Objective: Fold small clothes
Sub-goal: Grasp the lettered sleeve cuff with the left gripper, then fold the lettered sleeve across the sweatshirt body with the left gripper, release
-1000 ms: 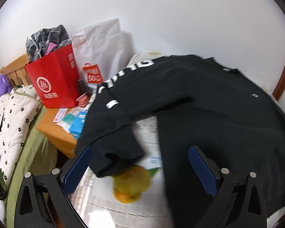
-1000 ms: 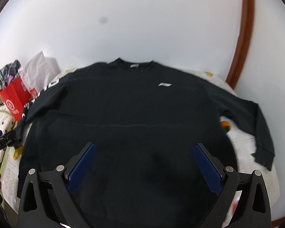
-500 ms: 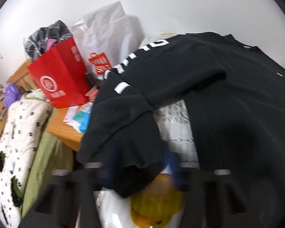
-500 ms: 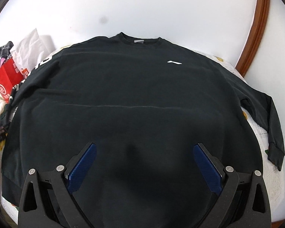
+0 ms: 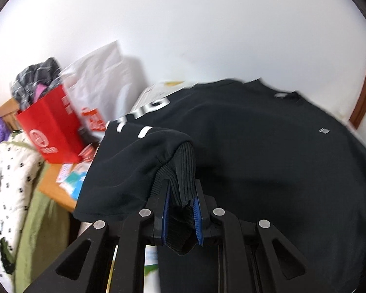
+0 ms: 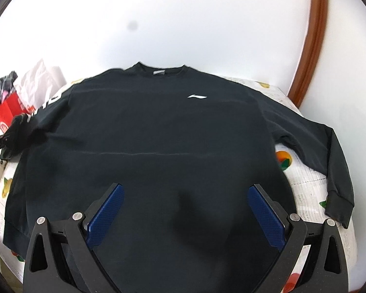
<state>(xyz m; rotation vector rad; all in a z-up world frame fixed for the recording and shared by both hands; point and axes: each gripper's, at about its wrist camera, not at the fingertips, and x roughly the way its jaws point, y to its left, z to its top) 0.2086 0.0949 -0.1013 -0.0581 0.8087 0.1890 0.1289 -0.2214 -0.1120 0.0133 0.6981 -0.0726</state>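
Since 1 second ago the left gripper (image 5: 181, 210) has just closed its jaws on the ribbed cuff (image 5: 183, 171), lifting that sleeve inward to start a fold. Black sweatshirt (image 6: 158, 146) lies flat on the table (image 6: 312, 188); right gripper (image 6: 185, 214) hovers above it, jaws wide and empty.

- The sweatshirt (image 6: 158, 131) is black, with a small white logo (image 6: 197, 96) on the chest and white lettering (image 5: 144, 112) down one sleeve.
- Its ribbed cuff (image 5: 183, 171) is black too.
- The gripper pads (image 6: 266, 217) are blue on black frames.
- The table cover (image 6: 310, 190) is white with orange, yellow and green fruit prints.
- A bag (image 5: 48, 127) is red with white print.
- The quilt (image 5: 9, 178) is cream with small black flowers.
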